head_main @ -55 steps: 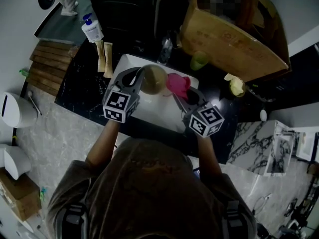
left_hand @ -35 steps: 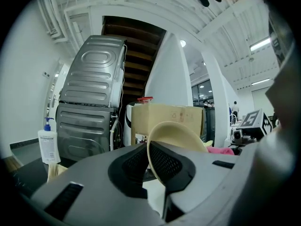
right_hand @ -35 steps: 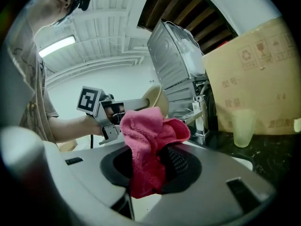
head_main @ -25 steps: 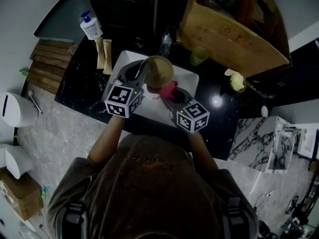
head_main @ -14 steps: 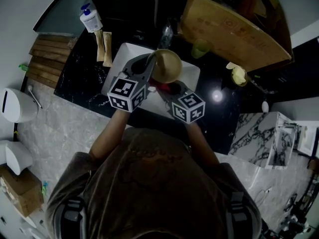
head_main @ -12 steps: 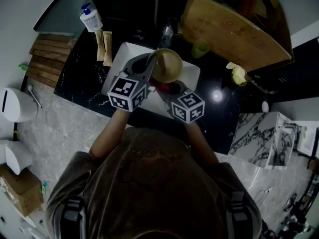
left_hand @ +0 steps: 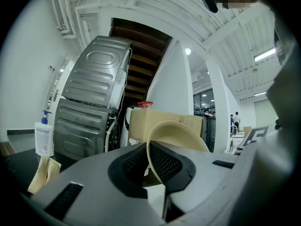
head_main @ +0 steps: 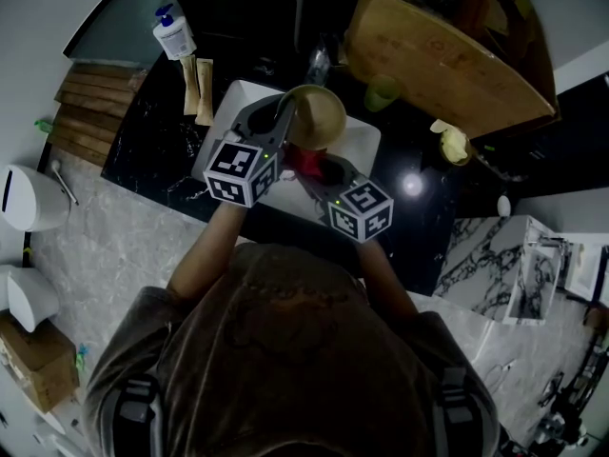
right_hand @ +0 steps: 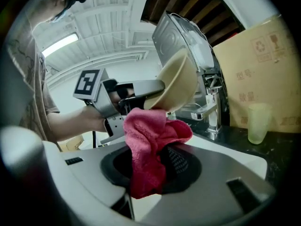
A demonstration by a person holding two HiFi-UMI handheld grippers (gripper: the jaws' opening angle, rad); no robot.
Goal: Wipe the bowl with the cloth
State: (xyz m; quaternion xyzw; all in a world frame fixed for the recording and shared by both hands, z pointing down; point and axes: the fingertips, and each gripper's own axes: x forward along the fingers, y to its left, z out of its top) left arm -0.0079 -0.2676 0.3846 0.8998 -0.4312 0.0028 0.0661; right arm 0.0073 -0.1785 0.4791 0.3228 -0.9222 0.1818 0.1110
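My left gripper's (left_hand: pixel 151 158) jaws pinch the bowl's (left_hand: pixel 181 133) rim, tilting it above the sink (head_main: pixel 225 114). My right gripper's (right_hand: pixel 157 167) jaws clamp the red cloth (right_hand: pixel 145 140) just beneath. Only the right gripper view shows the carton's (right_hand: pixel 263 55) recycling mark.

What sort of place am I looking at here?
Likely a kitchen-style washing-up spot, maybe a mock-up in a workshop: a white sink with a chrome faucet set in a black marble counter, a soap pump bottle, and a big cardboard box behind.
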